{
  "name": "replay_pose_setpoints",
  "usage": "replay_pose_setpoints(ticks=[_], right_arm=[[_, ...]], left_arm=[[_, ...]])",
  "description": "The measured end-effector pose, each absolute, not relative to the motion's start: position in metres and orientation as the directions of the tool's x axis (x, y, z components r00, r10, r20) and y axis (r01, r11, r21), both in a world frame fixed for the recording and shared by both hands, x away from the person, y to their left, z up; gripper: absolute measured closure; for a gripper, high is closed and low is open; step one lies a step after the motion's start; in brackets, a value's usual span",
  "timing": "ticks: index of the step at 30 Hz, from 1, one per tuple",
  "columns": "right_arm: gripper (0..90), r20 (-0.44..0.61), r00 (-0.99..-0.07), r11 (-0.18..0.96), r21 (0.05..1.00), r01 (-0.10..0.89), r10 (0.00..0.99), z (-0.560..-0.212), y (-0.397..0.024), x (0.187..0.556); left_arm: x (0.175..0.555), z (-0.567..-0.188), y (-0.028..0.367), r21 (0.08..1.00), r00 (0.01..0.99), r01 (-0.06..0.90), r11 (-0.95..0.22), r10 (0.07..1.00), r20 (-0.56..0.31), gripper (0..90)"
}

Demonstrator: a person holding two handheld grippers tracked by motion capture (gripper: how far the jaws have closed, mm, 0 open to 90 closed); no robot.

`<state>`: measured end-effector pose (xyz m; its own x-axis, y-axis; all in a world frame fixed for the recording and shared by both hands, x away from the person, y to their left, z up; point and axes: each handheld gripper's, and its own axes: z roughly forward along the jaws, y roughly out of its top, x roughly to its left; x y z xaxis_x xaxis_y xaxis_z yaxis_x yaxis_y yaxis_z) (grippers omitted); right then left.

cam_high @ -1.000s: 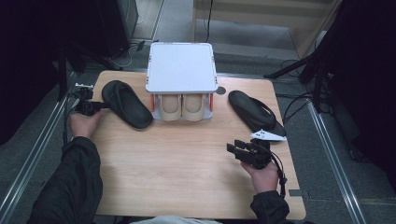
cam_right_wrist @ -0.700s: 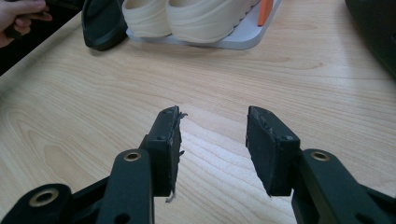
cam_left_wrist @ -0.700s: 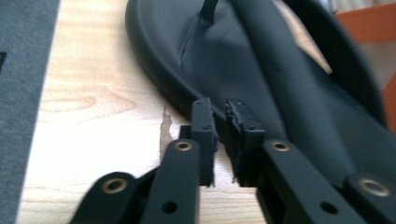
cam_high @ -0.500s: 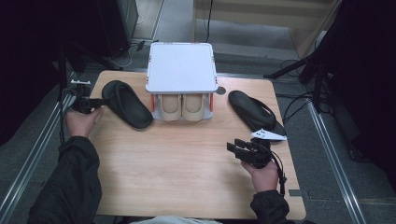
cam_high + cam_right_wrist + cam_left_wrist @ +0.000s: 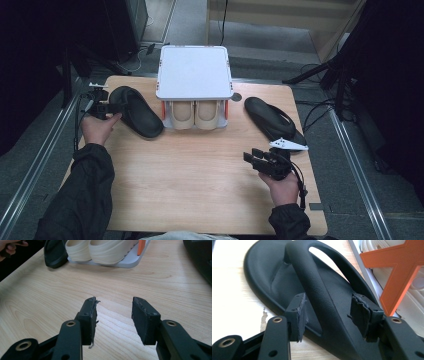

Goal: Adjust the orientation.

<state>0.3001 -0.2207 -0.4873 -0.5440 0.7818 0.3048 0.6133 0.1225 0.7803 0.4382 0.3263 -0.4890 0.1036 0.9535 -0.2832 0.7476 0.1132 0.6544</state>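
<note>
Your left claw (image 5: 329, 315) has just been opening, its pads astride but off the black sandal's (image 5: 287, 285) soft, light strap (image 5: 312, 282); regrip mid-strap. Right claw (image 5: 113, 320) released, idle.

Overhead light falls on the pale wooden table (image 5: 200, 170); the surroundings sink into near-black. The white flat-topped shoe rack (image 5: 194, 70) shows mild glare. In the left gripper view, bare wood beside the black rubber slide sandal (image 5: 294, 290) blows out to white. Both gripper views are soft and grainy; jaw bases blur at frame bottom.
</note>
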Motion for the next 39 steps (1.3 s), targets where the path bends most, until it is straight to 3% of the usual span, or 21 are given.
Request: replay_pose_setpoints(ticks=[15,39], right_arm=[[56.2,0.298,-0.547,0.131,0.779,0.613,0.782,-0.488,-0.22,0.3],[56.1,0.285,-0.549,0.141,0.781,0.608,0.786,-0.488,-0.219,0.3]], left_arm=[[0.452,-0.511,0.32,0.632,0.061,0.766,0.114,0.967,-0.248,45.5],[0.455,-0.511,0.319,0.624,0.062,0.774,0.111,0.967,-0.248,68.0]])
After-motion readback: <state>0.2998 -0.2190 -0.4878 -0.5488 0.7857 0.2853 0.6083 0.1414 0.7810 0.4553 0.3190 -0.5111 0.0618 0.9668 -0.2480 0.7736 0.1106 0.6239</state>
